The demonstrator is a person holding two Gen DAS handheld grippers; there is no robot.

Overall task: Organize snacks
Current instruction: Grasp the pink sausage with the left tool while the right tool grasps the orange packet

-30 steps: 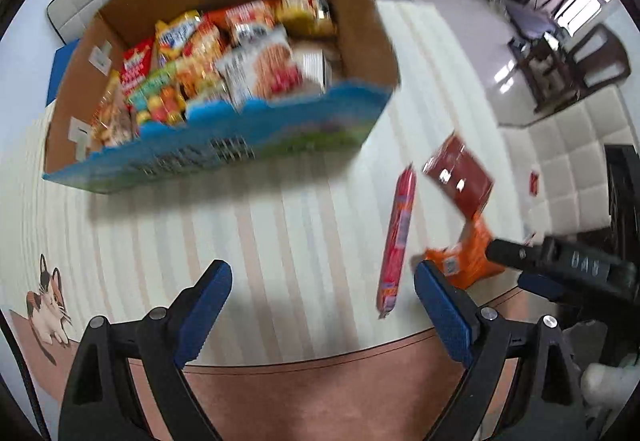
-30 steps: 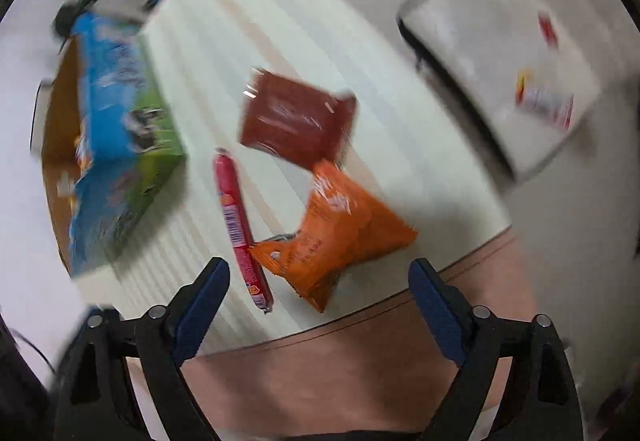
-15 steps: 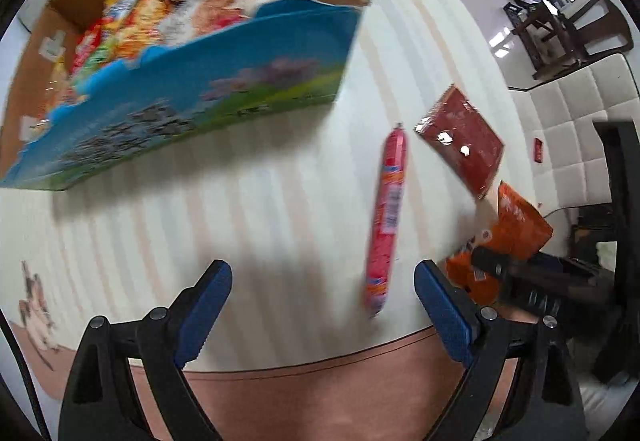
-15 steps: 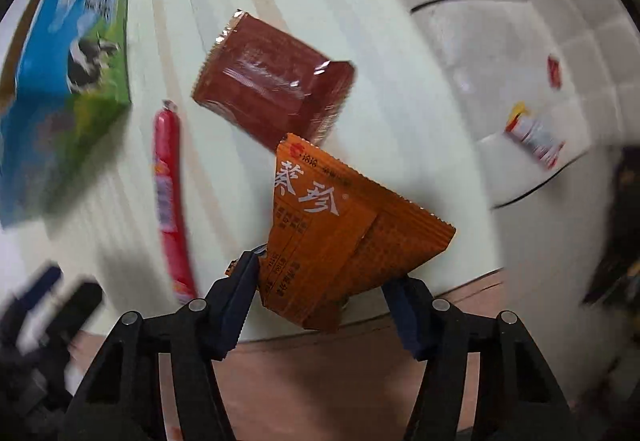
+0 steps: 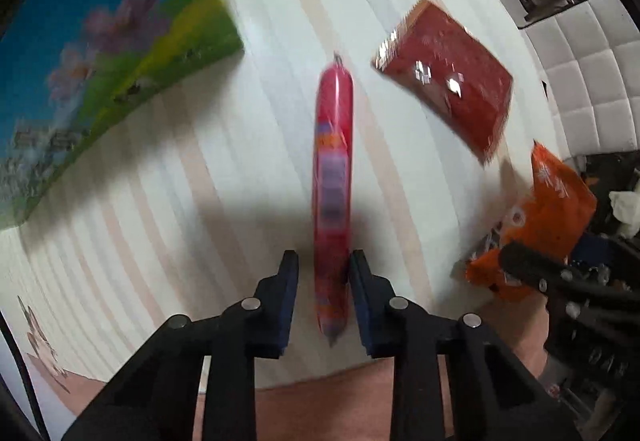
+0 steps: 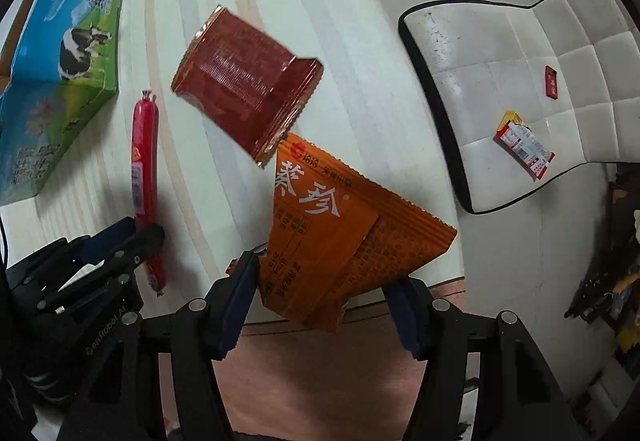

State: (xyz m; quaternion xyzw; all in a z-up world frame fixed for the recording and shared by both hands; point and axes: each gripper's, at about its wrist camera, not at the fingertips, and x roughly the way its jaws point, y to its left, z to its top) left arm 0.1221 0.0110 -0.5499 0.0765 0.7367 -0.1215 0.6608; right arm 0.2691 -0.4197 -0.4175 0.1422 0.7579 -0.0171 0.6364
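A long red sausage stick [image 5: 333, 177] lies on the striped tablecloth; its near end sits between the pads of my left gripper [image 5: 324, 273], which has closed in on it. It also shows in the right wrist view [image 6: 144, 177], with the left gripper [image 6: 132, 237] around it. My right gripper [image 6: 324, 281] is shut on an orange snack packet [image 6: 332, 225], lifted off the table; the packet also shows in the left wrist view [image 5: 548, 217]. A dark red packet [image 5: 448, 77] lies beyond, also seen in the right wrist view [image 6: 248, 81].
The blue and green cardboard box [image 5: 100, 53] stands at the left, also in the right wrist view [image 6: 56, 81]. A white padded chair [image 6: 520, 89] with small wrappers [image 6: 524, 149] stands off the table's right edge. The table's near edge [image 5: 320, 385] is close.
My left gripper moved forward and down and closed around the sausage's near end. My right gripper closed on the orange packet and raised it.
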